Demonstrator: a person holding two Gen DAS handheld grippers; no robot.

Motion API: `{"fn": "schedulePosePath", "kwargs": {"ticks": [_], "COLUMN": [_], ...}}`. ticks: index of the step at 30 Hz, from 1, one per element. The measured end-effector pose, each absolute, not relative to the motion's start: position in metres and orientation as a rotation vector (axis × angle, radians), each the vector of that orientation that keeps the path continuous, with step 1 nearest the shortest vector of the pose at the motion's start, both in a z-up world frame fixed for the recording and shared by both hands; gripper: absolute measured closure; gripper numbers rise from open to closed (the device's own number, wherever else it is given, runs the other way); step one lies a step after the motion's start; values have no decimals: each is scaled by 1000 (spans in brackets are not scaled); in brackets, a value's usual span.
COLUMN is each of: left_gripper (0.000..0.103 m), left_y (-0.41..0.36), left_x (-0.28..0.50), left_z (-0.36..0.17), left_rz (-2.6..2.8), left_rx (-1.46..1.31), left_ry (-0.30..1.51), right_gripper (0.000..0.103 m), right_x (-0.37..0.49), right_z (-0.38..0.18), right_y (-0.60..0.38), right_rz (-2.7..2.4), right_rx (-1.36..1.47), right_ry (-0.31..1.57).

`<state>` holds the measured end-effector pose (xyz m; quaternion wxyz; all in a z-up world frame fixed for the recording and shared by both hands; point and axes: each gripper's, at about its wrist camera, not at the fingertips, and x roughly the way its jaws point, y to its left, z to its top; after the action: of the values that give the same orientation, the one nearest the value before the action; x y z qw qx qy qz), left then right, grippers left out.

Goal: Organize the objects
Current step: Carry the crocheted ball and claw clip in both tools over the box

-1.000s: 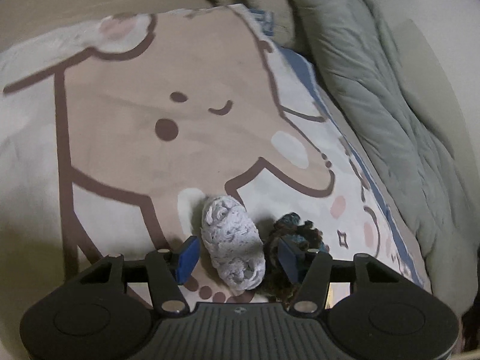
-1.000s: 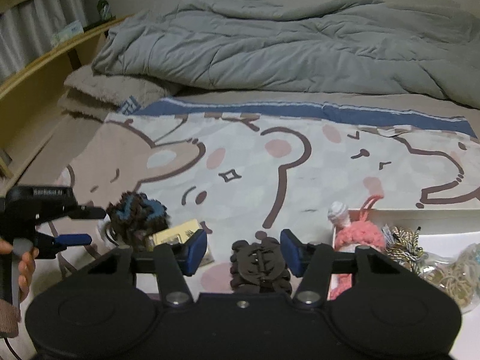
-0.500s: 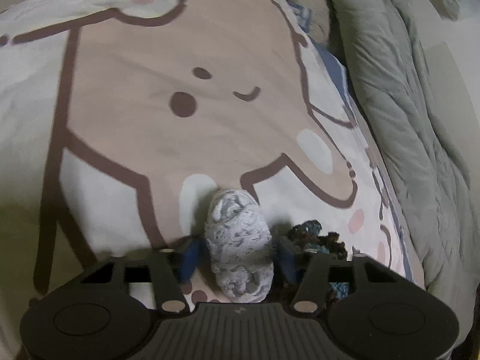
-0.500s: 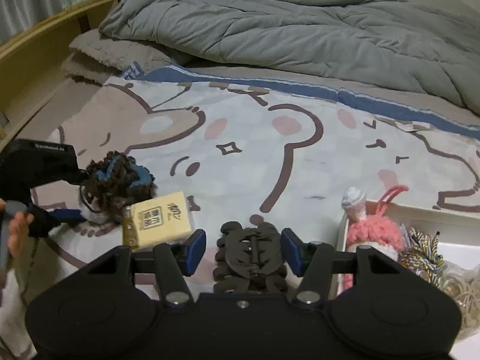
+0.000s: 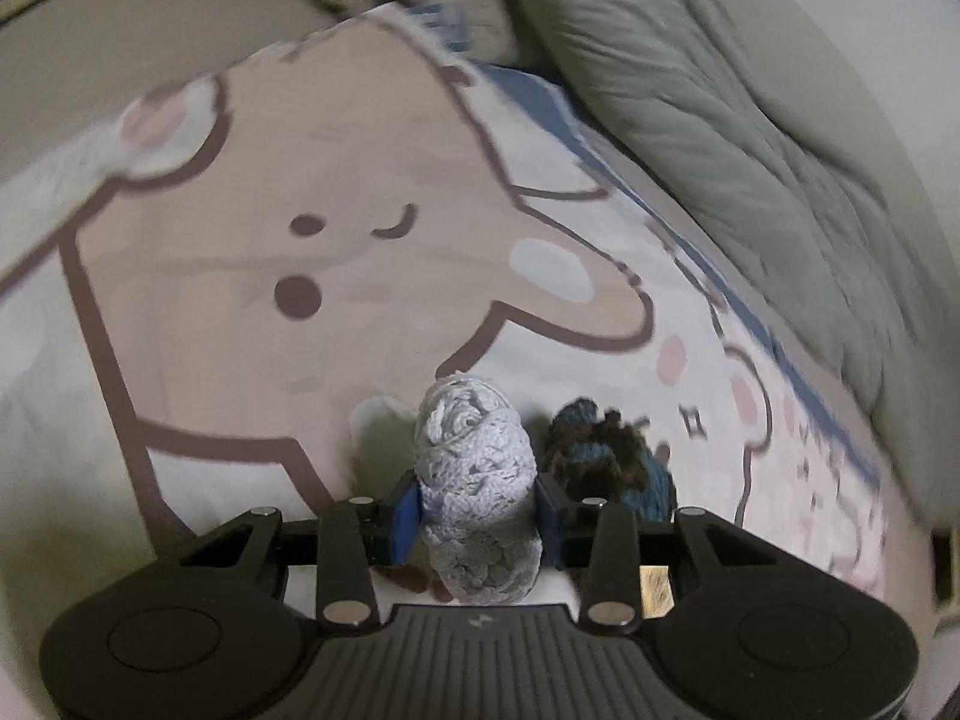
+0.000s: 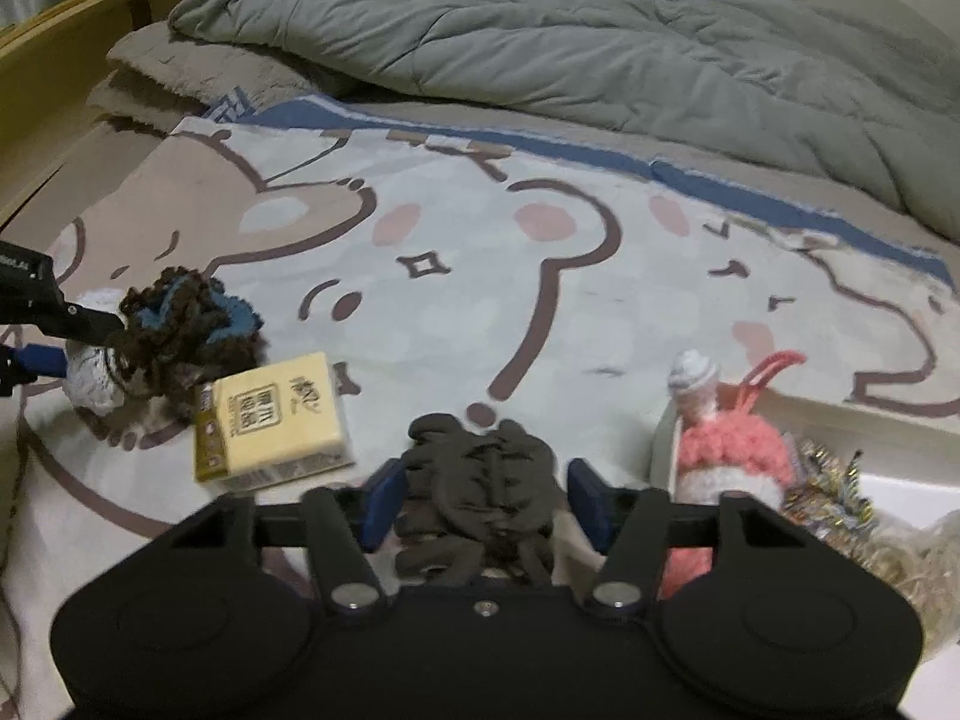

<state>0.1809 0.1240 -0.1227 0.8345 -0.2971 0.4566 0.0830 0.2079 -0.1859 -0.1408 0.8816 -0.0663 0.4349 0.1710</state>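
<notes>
My left gripper (image 5: 477,513) is shut on a white crocheted scrunchie (image 5: 474,480), its blue pads pressing both sides. A brown and blue scrunchie (image 5: 606,462) lies just right of it on the cartoon blanket. In the right wrist view the white scrunchie (image 6: 90,375) and the brown and blue scrunchie (image 6: 186,324) show at far left. My right gripper (image 6: 486,504) is open with its fingers on either side of a dark brown hair claw (image 6: 480,492), pads apart from it. A yellow tissue pack (image 6: 273,420) lies left of the claw.
A white tray (image 6: 864,420) at right holds a pink crocheted piece (image 6: 732,456), sparkly ties and rubber bands. A grey duvet (image 6: 570,36) lies across the back of the bed. A wooden bed frame (image 6: 54,78) runs along the left.
My left gripper closed on the white scrunchie and the view tilted up. My right gripper moved forward and down around the hair claw.
</notes>
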Motion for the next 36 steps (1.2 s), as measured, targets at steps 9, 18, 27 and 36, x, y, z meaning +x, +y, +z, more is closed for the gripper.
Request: {"fn": "schedulePosePath", "kwargs": {"ticks": [9,18,27,36], "left_gripper": [62,59,57,63], "left_y": [82,62,58,59], "left_x": [164,153,156,149], "left_z": [-124,-142,-151,-131], "left_rz": [-114,-110,-15,-35], "left_rx": [-247,-165,-221,-239], "left_ry": [1155,1219,1241,1171], "right_gripper": [58,58,57,58], "right_x": [183,144,138,134], "right_z": [-123,-111,-129,-113], "right_y": [-185,-177,-172,-182], "right_rz": [373,395,398,413], "right_rx": [-94,-119,-178,-157], "right_ry": [931,996,1016,953]}}
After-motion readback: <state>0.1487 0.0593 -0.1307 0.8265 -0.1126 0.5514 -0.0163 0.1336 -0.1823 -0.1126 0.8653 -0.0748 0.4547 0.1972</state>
